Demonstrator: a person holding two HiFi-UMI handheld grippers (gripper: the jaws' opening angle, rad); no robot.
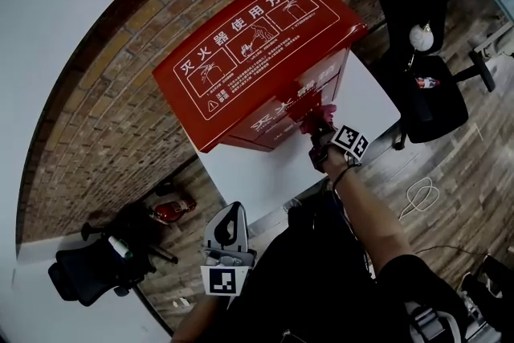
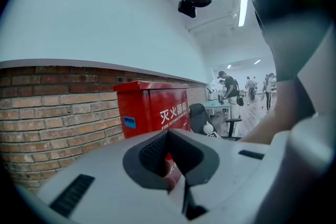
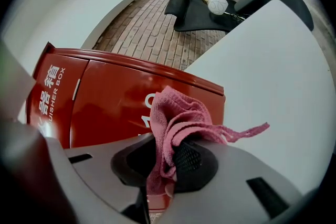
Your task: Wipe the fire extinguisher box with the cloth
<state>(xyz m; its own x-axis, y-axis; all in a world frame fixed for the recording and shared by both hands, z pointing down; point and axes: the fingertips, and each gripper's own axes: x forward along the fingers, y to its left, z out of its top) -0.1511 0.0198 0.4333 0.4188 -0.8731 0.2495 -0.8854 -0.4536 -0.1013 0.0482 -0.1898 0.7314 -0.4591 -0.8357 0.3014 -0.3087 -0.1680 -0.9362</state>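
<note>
The red fire extinguisher box (image 1: 257, 44) stands on a white table (image 1: 265, 173) against a brick wall, white print on its top and front. My right gripper (image 1: 319, 127) is shut on a pink cloth (image 3: 178, 123), and the cloth is pressed against the lower front face of the box (image 3: 115, 107). My left gripper (image 1: 227, 233) hangs low near my body, well short of the table, jaws closed with nothing between them. In the left gripper view the box (image 2: 152, 110) shows ahead beyond the jaws.
A black office chair (image 1: 422, 68) with a white ball stands right of the table. Another black chair (image 1: 96, 265) and a red object (image 1: 173, 209) lie on the wooden floor at the left. A white cable (image 1: 419, 195) is coiled on the floor. People stand far off.
</note>
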